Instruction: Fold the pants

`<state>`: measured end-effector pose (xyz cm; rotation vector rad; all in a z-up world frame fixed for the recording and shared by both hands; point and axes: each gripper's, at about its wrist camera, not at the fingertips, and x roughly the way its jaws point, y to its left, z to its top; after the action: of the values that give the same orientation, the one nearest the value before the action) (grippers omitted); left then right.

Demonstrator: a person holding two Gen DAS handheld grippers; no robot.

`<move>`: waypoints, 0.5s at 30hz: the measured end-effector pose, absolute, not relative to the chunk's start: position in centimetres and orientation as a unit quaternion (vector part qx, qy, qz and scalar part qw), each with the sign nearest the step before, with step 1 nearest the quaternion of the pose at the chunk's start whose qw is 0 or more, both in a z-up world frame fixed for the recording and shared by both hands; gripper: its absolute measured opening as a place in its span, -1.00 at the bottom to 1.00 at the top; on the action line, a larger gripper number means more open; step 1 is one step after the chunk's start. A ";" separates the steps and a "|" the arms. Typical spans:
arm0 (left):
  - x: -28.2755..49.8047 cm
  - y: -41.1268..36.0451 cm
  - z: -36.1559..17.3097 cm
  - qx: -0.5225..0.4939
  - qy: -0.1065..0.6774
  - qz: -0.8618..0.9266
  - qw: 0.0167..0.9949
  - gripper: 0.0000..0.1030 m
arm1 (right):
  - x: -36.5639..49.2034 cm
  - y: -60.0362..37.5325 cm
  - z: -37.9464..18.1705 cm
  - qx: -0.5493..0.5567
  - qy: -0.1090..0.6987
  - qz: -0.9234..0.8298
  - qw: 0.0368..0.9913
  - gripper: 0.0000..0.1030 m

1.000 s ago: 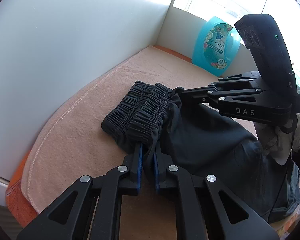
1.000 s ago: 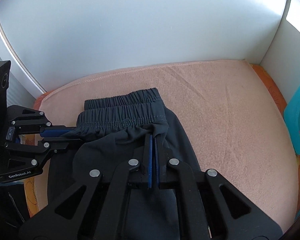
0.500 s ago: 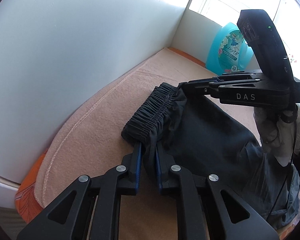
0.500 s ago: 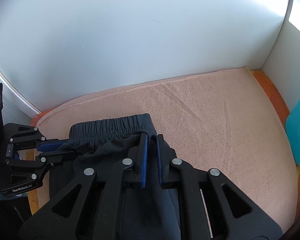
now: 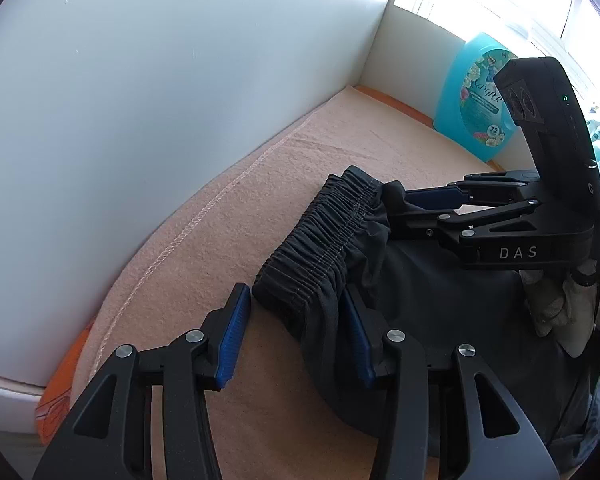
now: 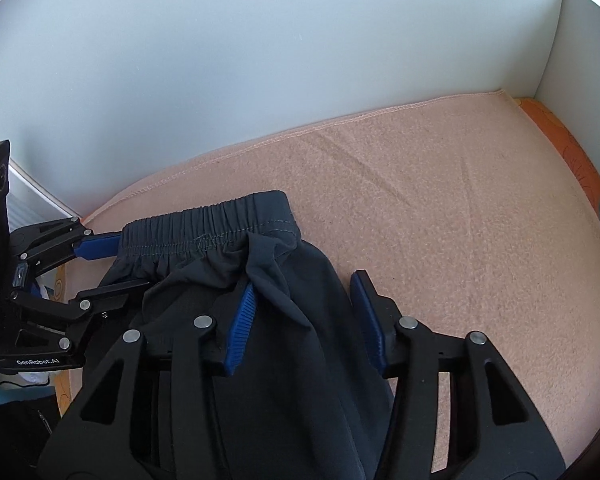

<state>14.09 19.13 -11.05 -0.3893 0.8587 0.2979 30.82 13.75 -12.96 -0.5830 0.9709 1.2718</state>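
Dark grey pants (image 5: 332, 240) with an elastic waistband lie on a peach blanket (image 5: 228, 216), the waistband towards the wall. My left gripper (image 5: 296, 312) is open, its jaws apart around the waistband's near corner. My right gripper (image 6: 304, 292) is open too, with cloth lying loose between its blue pads. In the right wrist view the waistband (image 6: 208, 224) runs left to right and the left gripper (image 6: 112, 268) sits at its left end. In the left wrist view the right gripper (image 5: 416, 208) sits at the waistband's far end.
A white wall (image 5: 140, 100) runs along the blanket's far edge and meets a side wall at the corner. A turquoise detergent bottle (image 5: 480, 100) stands in that corner by the window. An orange patterned cover (image 6: 560, 140) shows beyond the blanket's edges.
Both grippers were shut on the waistband and carried it towards the wall. Both have now opened and let the cloth go, and it rests on the blanket.
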 end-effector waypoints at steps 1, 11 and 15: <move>14.2 18.9 -11.1 -0.181 0.410 0.143 0.883 -0.13 | 30.7 13.8 -13.0 -0.254 0.431 0.565 0.657 -0.36; 13.5 18.7 -10.5 -0.169 0.374 0.136 0.902 -0.73 | 27.5 13.4 -11.0 -0.249 0.394 0.553 0.691 -0.89; 12.5 19.1 -9.0 -0.158 0.345 0.146 0.913 -0.74 | 26.1 13.6 -8.3 -0.248 0.362 0.553 0.708 -0.90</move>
<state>12.54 19.14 -8.98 -0.3262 0.7112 0.3000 26.14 13.62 -8.30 -0.5514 0.8036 1.2284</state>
